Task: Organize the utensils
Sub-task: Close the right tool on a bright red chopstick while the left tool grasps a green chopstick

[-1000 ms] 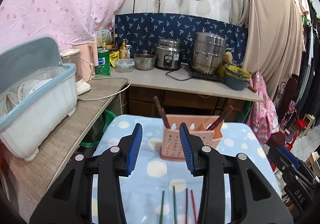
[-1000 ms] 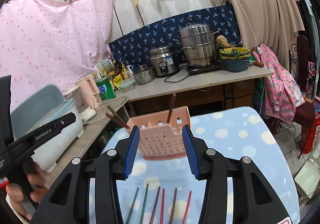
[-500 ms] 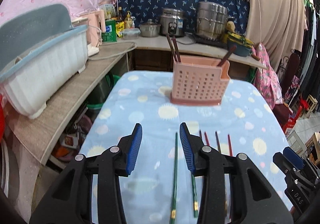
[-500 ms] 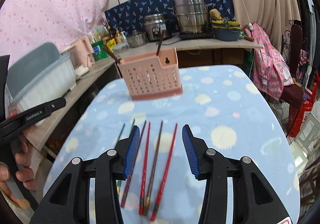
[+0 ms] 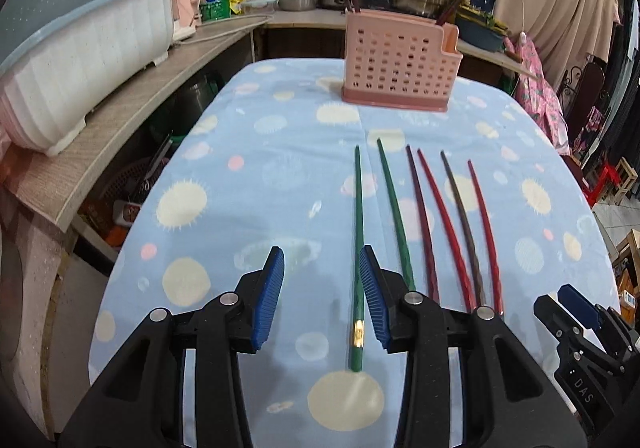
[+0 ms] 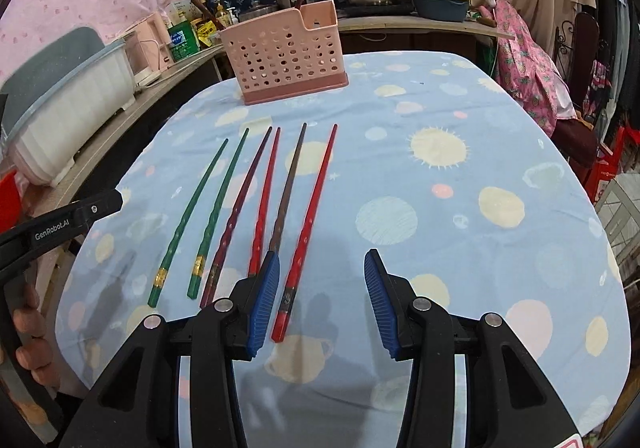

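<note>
Left gripper [image 5: 322,294]: we see its jaws spread, straddling the handle end of the leftmost green chopstick [image 5: 357,244] without touching it.
Right gripper [image 6: 318,298]: jaws spread; the rightmost red chopstick [image 6: 310,216] lies between them, near the left finger.
Chopsticks: we count six in a fanned row on the counter [image 6: 460,168], two green, four red or dark.
Pink caddy [image 6: 286,56]: upright beyond the tips, holding more chopsticks.

Six chopsticks [image 6: 256,204] flat side by side before pink holder [image 6: 286,54]
</note>
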The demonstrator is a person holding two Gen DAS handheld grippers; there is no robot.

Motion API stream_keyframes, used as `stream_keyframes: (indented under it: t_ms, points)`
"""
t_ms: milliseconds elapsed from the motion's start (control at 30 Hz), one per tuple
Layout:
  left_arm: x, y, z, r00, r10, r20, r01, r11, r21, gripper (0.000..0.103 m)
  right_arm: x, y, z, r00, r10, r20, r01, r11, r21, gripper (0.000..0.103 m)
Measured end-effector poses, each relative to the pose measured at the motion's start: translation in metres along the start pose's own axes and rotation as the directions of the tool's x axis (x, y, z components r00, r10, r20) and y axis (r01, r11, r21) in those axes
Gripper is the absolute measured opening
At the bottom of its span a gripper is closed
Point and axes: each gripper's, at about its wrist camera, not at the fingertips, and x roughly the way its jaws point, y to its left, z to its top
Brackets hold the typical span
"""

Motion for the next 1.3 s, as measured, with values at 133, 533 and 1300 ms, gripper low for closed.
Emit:
stream_keyframes:
  t_ms: [133,533,1300]
  points:
    - [0.007,-0.002,-0.014,0.999,0.005,-0.032,-0.005,1.000,0.011,0.038,0.010,0.005,-0.008,1.000,0.001,-0.022,-0.001,1.000,0.005,0.039]
    - [0.018,-0.006,-0.032,0.998,0.001,-0.069,0.001,1.000,0.023,0.046,0.027,0.019,-0.016,0.998,0.003,-0.060,-0.004,1.000,-0.023,0.018]
    - [0.038,-0.005,-0.050,0.992,-0.002,-0.126,0.004,1.000,0.021,0.048,0.025,0.013,-0.025,0.999,0.000,-0.053,-0.001,1.000,-0.025,0.007]
